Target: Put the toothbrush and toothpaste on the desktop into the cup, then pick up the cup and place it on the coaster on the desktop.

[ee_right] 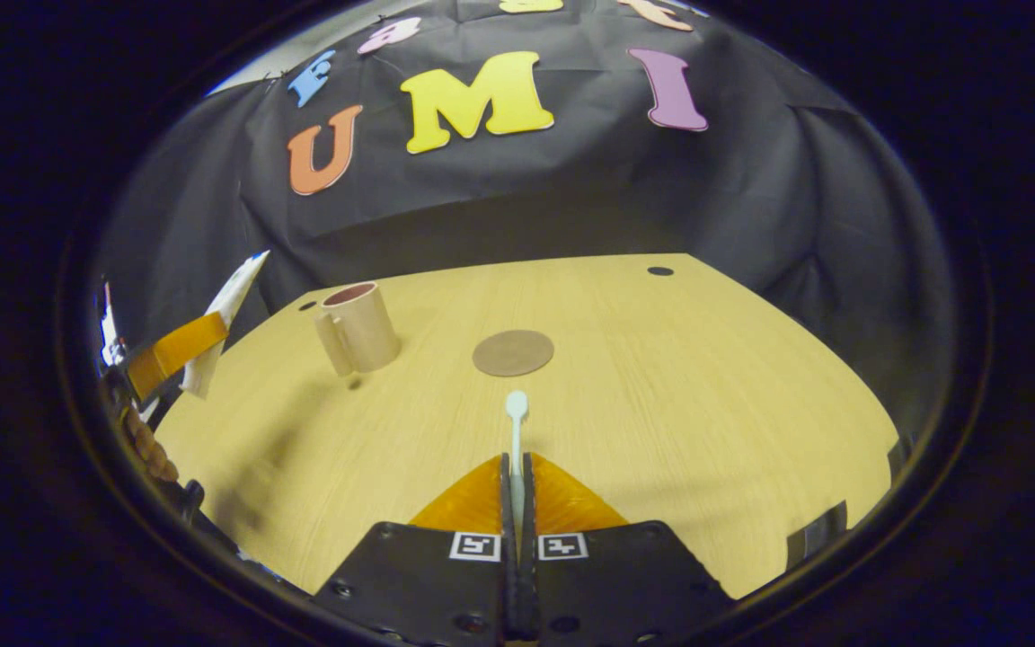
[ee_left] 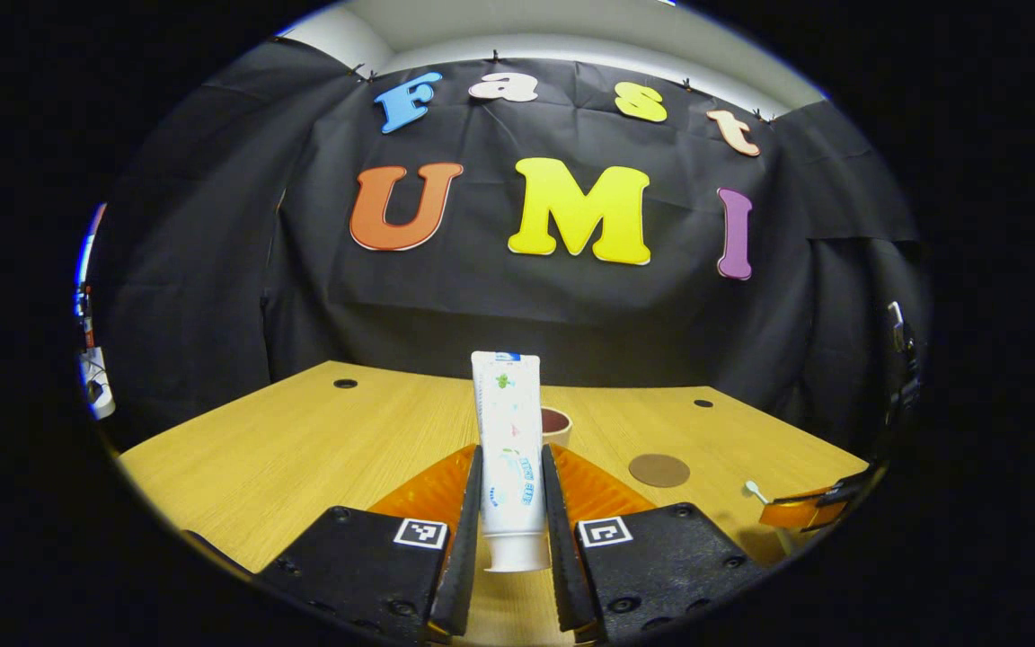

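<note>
Left tool point(ee_left: 512, 503): we see it clamped on the upright toothpaste point(ee_left: 508, 449); right tool point(ee_right: 517, 490) clamps the toothbrush point(ee_right: 516, 422) above the counter point(ee_right: 661, 404).

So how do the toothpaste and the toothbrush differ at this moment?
The toothpaste is a wide, flat white tube with printing; the toothbrush is a thin plain white stick. The toothpaste stands upright, cap down, in the left gripper; the toothbrush points forward, head away, from the right gripper. The left gripper's fingers stand apart around the tube; the right's are nearly together. Shared: each is gripped, and neither is in the cup yet.
</note>
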Tool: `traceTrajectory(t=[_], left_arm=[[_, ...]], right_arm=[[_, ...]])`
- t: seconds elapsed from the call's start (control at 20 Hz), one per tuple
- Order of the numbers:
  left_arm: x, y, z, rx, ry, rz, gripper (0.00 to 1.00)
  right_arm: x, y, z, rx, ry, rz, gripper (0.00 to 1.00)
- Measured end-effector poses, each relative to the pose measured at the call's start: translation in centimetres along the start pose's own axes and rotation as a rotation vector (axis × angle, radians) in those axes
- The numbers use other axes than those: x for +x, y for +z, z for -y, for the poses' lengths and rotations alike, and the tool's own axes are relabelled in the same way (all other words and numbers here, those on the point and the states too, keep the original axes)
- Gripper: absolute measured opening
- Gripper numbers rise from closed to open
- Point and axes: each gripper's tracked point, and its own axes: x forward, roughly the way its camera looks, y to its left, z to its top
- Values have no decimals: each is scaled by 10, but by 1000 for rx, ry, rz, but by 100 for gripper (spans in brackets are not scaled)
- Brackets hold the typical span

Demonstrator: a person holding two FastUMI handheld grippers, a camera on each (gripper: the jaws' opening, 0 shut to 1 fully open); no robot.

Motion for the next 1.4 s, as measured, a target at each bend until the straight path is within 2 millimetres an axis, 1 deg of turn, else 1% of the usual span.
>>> traceTrajectory(t=[0.15,0.25,0.4,0.55,0.6,0.65,0.75,0.9,1.1,1.15,1.2,1.3,1.4], left_arm=[[33,26,-4,1,11,29,39],[53,40,1,-12,-8,44,39],[75,49,10,-22,-43,63,39],[98,57,23,-17,-87,108,40],[105,54,25,-14,-93,106,45],[112,49,26,-16,-93,95,39],[129,39,26,-28,-101,77,40],[144,27,28,-43,-106,53,41],[153,19,28,-52,-95,41,41],[154,16,28,-46,-96,34,49],[156,15,29,-42,-98,27,43],[158,11,29,-44,-98,17,44],[159,12,25,-50,-91,24,44]], right_arm=[[-3,5,8,-18,-14,24,0],[-6,9,14,-22,-21,49,0],[-11,17,22,-23,-18,89,0],[-12,19,27,-10,-7,107,1],[-12,20,29,-8,-12,114,0],[-14,21,31,-9,-11,127,1],[-19,23,34,-16,-13,158,0],[-19,24,33,-40,-11,174,0],[-19,24,33,-44,-3,177,0],[-18,24,33,-45,-2,178,0],[-18,24,32,-48,-2,179,0],[-16,22,31,-53,0,174,0],[-15,19,29,-58,2,166,0]])
